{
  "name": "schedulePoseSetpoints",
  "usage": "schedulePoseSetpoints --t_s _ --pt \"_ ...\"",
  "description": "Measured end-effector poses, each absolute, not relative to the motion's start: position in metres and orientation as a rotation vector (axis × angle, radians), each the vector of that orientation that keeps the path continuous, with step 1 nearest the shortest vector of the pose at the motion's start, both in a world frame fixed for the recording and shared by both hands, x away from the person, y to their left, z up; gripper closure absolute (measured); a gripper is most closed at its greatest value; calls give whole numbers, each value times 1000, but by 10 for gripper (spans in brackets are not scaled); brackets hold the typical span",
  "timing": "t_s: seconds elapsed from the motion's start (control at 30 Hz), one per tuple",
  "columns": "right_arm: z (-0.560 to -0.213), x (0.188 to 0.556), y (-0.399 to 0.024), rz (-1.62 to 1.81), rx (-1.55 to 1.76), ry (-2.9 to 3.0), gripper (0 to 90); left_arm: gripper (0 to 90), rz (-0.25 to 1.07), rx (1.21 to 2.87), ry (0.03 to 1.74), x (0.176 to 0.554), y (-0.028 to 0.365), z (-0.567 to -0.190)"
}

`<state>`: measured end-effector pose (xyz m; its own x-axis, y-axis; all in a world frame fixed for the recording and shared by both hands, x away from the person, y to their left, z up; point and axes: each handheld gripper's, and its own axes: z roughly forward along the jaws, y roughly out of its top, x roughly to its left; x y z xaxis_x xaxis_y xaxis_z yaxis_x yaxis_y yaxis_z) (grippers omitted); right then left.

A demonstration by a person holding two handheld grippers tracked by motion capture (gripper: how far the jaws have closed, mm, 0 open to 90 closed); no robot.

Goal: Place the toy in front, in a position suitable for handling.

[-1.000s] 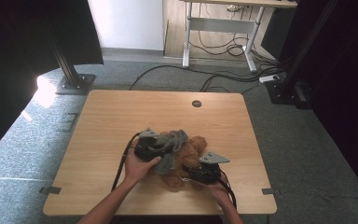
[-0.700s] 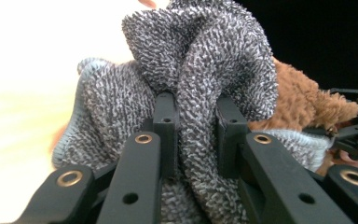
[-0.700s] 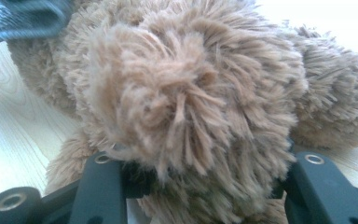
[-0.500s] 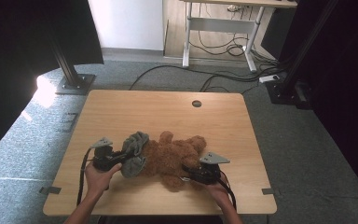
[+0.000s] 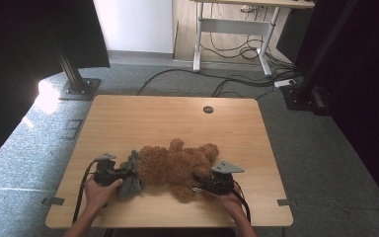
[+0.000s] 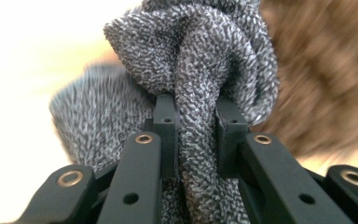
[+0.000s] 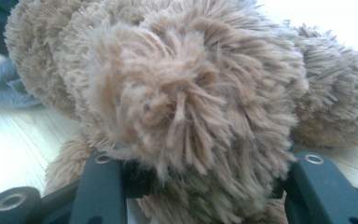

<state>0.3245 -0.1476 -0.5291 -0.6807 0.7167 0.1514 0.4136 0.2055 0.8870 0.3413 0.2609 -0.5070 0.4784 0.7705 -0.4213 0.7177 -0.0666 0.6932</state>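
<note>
In the high view a brown plush bear (image 5: 177,165) lies on its side at the lower middle of the table (image 5: 143,118), with a grey cloth (image 5: 132,175) bunched against its left end. The left gripper (image 5: 121,174) sits at lower left, the right gripper (image 5: 205,182) at lower right against the bear's other end.

That view is too far off to show the jaws. The left gripper view does: they are clamped narrow on a twisted fold of the cloth (image 6: 200,116), brown fur blurred at the upper right. The right gripper view shows its jaws partway apart, pressed on either side of a thick tuft of the bear (image 7: 182,107), with the cloth (image 7: 7,86) at the left edge.
</note>
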Motion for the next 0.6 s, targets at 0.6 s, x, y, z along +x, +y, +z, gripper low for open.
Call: schedulePoseSetpoints --t_s 0.6 --pt "-529 325 -147 1461 1034 2190 493 734 50 1932 1037 387 138 -449"
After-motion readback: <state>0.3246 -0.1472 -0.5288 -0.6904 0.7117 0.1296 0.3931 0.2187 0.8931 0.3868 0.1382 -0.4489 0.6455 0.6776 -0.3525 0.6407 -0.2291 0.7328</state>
